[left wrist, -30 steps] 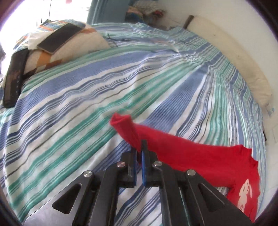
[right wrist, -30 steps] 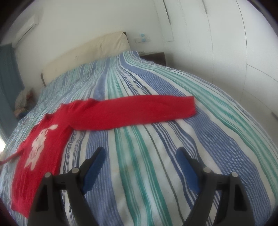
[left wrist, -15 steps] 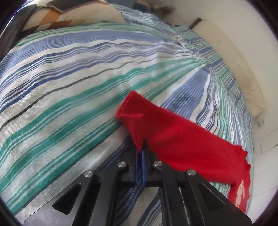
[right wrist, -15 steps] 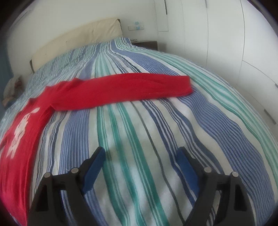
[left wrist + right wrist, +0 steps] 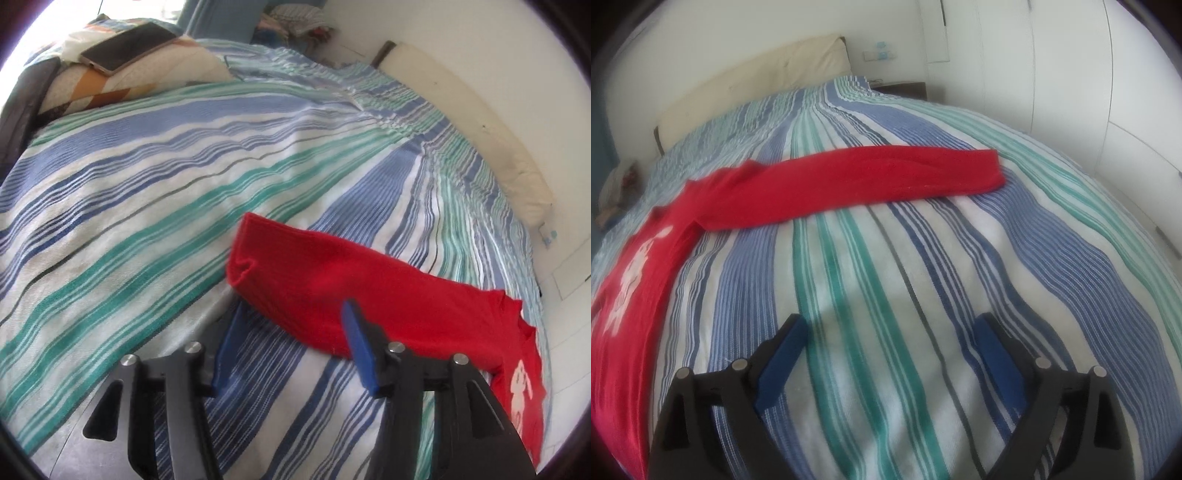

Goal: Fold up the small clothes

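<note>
The red shirt (image 5: pixel 369 291) lies flat on the striped bed (image 5: pixel 184 192), both long sleeves stretched straight out to the sides, the white print on its chest facing up. This looks like the spreading step, with the real folding not yet begun.

The left gripper (image 5: pixel 291 343) has its blue fingers (image 5: pixel 356 343) apart and holds nothing. It hovers right at the near edge of the left sleeve (image 5: pixel 314 280), a little way in from the cuff (image 5: pixel 242 254), which is slightly curled open. One finger overlaps the sleeve's edge in that view; whether it touches the cloth I cannot tell.

The right gripper (image 5: pixel 890 354) is also spread wide and empty, hanging over bare bedding, well apart from the right sleeve (image 5: pixel 868 181), which runs across the bed ahead of it.

Next, I would judge, each sleeve needs pinching near its cuff and carrying inward over the chest. The right one has some ground to cover first. The knit looks soft and may bunch if gripped too far in.

A phone (image 5: pixel 129 46) sits on a pillow (image 5: pixel 147 74) at the far corner, out of the way.
</note>
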Demonstrator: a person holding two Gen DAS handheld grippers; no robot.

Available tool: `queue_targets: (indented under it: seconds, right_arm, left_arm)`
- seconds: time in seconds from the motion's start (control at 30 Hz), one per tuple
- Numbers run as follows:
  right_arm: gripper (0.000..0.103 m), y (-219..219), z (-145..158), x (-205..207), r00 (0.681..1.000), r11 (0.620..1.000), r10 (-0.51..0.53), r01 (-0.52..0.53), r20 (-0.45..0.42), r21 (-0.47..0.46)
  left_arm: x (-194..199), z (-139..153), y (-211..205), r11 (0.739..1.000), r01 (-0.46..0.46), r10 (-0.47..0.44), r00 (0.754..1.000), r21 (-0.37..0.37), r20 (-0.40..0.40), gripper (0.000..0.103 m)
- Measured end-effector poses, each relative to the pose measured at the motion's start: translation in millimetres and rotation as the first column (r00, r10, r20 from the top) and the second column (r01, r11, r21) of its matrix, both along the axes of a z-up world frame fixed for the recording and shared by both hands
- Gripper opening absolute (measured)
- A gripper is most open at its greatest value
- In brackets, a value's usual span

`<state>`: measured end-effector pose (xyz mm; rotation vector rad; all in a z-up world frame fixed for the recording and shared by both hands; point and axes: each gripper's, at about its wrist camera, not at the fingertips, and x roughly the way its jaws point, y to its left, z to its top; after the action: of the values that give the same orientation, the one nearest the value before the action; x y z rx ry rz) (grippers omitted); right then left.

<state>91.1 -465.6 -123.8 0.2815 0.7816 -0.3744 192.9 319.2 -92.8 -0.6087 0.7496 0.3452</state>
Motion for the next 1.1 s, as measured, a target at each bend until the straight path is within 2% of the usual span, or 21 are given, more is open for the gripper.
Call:
queue_targets:
  seconds: [0.1, 0.2, 0.27, 0.33, 0.4, 0.47, 0.6, 0.7, 0.8, 0.93, 1.1]
  right_arm:
    - [0.094, 0.5, -1.0, 1.2, 1.0, 1.0, 0.005, -0.005, 0.0, 0.004]
    - [0.094, 1.0, -1.4, 1.6, 1.0, 1.0, 0.007, -0.007, -0.001, 0.004]
    - [0.095, 1.0, -1.4, 1.5, 1.0, 1.0, 0.006, -0.006, -0.001, 0.003]
    - [0.095, 2.0, -2.0, 2.5, 1.0, 1.0, 0.007, -0.007, -0.003, 0.001]
    - [0.095, 2.2, -2.1, 2.6, 1.0, 1.0, 0.008, -0.008, -0.003, -0.001]
    - [0.095, 2.3, -2.2, 2.5, 1.0, 1.0, 0.008, -0.008, -0.003, 0.001]
    - [0.096, 2.5, -2.0, 2.2, 1.0, 1.0, 0.007, -0.007, -0.003, 0.001]
    - [0.096, 2.3, -1.9, 2.0, 1.0, 1.0, 0.007, -0.007, -0.002, 0.001]
    - [0.096, 3.1, -2.1, 1.9, 1.0, 1.0, 0.009, -0.009, 0.0, 0.003]
    - [0.097, 3.6, -2.6, 3.1, 1.0, 1.0, 0.013, -0.013, 0.0, 0.006]
    - [0.098, 3.2, -3.0, 3.9, 1.0, 1.0, 0.017, -0.017, 0.0, 0.01]
  left_arm:
    - [-14.8, 23.3, -6.6, 0.996, -0.04, 0.035, 0.997, 0.075, 0.069, 0.078]
    - [-19.3, 45.2, -20.5, 0.988, -0.021, 0.001, 0.992, 0.155, 0.126, 0.079]
    - [-20.5, 59.2, -37.8, 0.978, 0.017, -0.05, 0.986, 0.21, 0.156, 0.08]
    - [-22.9, 72.0, -60.2, 0.966, 0.078, -0.124, 0.976, 0.245, 0.18, 0.086]
    - [-24.3, 81.0, -86.0, 0.949, 0.161, -0.218, 0.956, 0.27, 0.195, 0.092]
    - [-25.4, 84.1, -111.9, 0.925, 0.244, -0.305, 0.934, 0.292, 0.186, 0.095]
    - [-18.7, 62.2, -148.3, 0.883, 0.381, -0.424, 0.898, 0.273, 0.119, 0.095]
    - [-11.9, 34.3, -160.1, 0.866, 0.422, -0.449, 0.893, 0.266, 0.043, 0.095]
    - [-6.8, 13.6, -157.3, 0.873, 0.417, -0.428, 0.904, 0.254, -0.012, 0.095]
    - [-3.1, 0.0, -150.8, 0.891, 0.4, -0.4, 0.915, 0.213, -0.045, 0.095]
    - [-4.5, -3.7, -156.8, 0.883, 0.401, -0.399, 0.915, 0.243, -0.058, 0.095]
